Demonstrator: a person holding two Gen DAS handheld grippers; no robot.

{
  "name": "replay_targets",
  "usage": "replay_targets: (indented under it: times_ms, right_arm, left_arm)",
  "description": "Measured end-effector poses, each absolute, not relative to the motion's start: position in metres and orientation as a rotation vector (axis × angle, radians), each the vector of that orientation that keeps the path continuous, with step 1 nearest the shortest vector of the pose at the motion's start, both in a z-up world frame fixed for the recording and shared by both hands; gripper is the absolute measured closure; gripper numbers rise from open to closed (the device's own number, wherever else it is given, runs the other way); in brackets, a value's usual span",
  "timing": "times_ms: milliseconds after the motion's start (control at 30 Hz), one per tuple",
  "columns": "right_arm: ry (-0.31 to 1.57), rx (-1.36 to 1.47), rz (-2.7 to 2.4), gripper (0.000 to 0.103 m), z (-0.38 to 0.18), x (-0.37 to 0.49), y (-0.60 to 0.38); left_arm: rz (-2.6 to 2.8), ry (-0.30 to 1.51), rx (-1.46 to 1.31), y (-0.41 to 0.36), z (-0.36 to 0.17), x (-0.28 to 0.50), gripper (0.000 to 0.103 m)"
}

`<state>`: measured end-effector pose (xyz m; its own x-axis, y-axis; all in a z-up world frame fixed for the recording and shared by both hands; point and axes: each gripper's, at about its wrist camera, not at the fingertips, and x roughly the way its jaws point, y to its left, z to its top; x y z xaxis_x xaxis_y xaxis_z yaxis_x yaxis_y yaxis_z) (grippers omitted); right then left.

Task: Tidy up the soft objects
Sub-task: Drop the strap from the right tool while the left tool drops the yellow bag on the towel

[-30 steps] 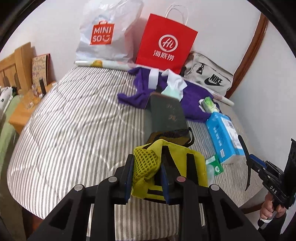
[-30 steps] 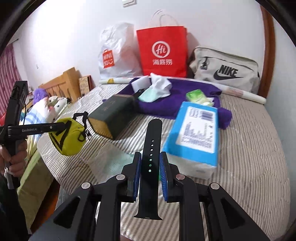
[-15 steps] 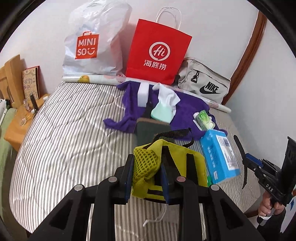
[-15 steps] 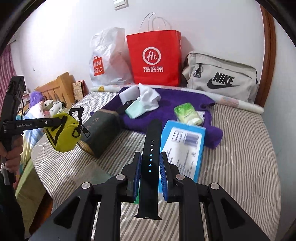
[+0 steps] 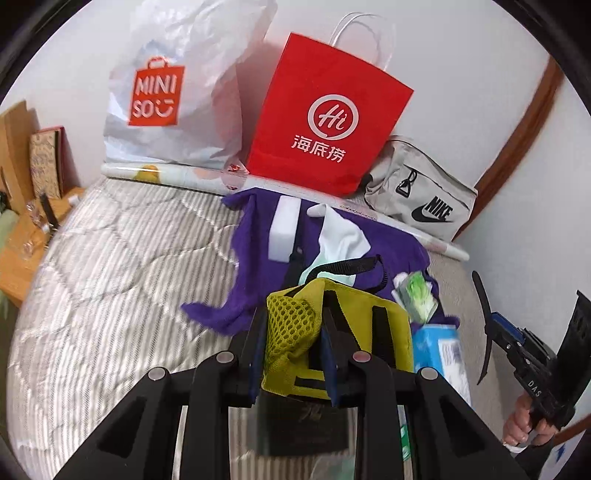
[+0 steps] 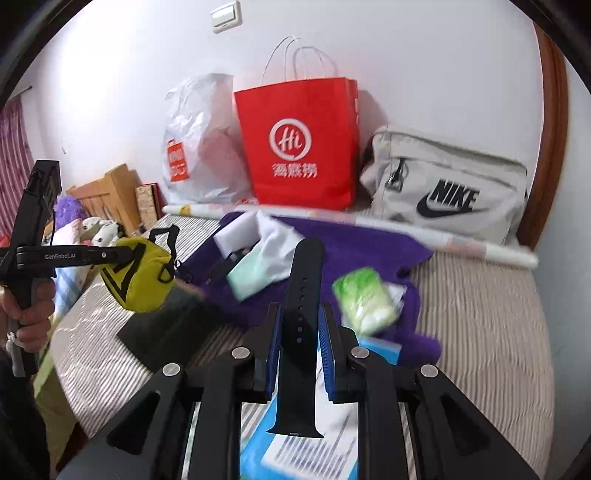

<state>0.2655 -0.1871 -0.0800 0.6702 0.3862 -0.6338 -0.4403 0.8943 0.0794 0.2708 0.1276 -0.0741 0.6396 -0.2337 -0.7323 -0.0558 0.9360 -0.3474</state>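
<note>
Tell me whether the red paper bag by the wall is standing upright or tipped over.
Upright. The red paper bag stands on its base against the wall, its white handles pointing up, between the white plastic bag and the grey Nike bag.

Striped bed [image 6: 480,317] carrying purple cloth [image 6: 369,247], red paper bag [image 6: 299,144], white plastic bag [image 6: 203,147], grey Nike bag [image 6: 447,184], dark box [image 6: 166,328], blue packet [image 6: 295,458]

Small bedroom, plain white walls

Bed [image 5: 110,258] with striped quilt against the wall, wooden headboard [image 6: 114,192], light switch [image 6: 226,16] up top, dark wood door trim [image 6: 550,147], pinkish curtain [image 6: 13,162] on the left.
</note>
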Motion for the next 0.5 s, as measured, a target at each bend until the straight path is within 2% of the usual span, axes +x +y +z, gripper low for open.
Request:
replay_targets:
  times_ms: [500]
  right_arm:
    - [0.719, -0.085, 0.409, 0.083, -0.094, 0.356, -0.197]
  left_arm:
    - [-0.076, 0.948, -0.359, 0.131, -0.109, 0.343, 0.078]
